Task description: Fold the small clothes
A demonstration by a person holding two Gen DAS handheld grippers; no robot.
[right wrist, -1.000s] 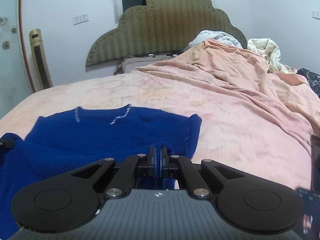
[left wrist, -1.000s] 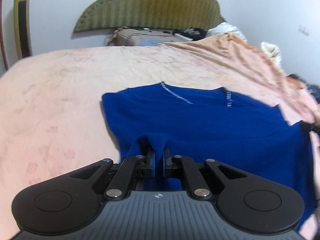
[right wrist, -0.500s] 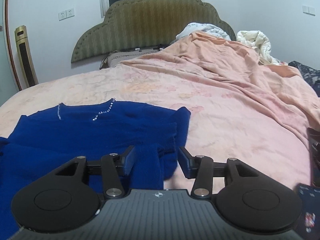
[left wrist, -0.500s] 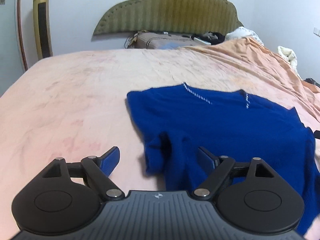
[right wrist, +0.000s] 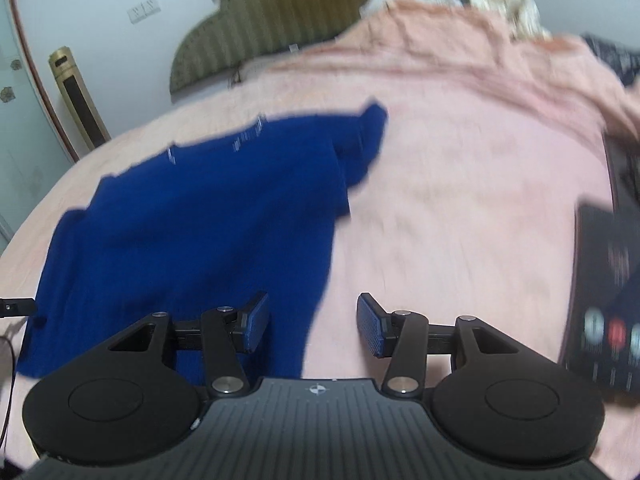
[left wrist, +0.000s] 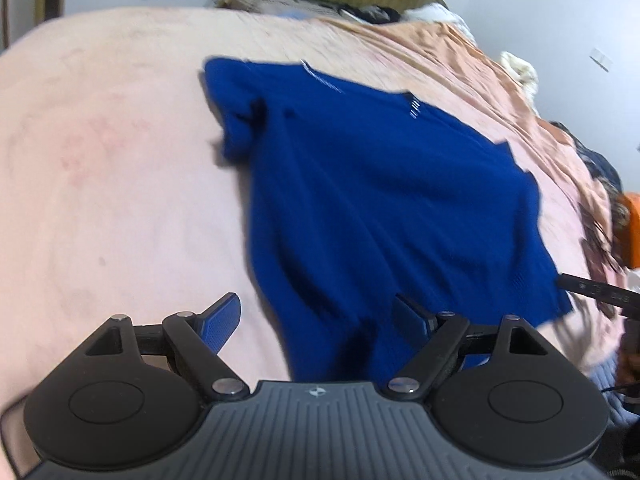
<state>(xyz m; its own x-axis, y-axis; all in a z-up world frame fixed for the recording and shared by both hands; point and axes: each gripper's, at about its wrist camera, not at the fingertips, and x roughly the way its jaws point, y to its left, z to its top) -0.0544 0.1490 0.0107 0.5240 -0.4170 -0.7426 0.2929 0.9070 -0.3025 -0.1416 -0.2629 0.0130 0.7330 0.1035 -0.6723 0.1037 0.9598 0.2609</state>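
A small royal-blue knit top (left wrist: 380, 184) lies flat on the pink bedsheet (left wrist: 100, 168), neckline toward the headboard, both short sleeves folded in over its sides. My left gripper (left wrist: 318, 318) is open and empty above the top's near left hem. In the right wrist view the same top (right wrist: 200, 232) lies left of centre. My right gripper (right wrist: 314, 326) is open and empty over the top's near right edge. Both views are motion-blurred.
An olive padded headboard (right wrist: 304, 12) stands at the back. A rumpled peach blanket (right wrist: 480, 64) covers the bed's right side. A dark patterned object (right wrist: 608, 304) lies at the right edge. A gold tower unit (right wrist: 78, 96) stands by the wall.
Both grippers were shut on the folded sleeves one second ago; they opened, let go, and pulled back and upward toward the hem. The sleeves stay folded in.
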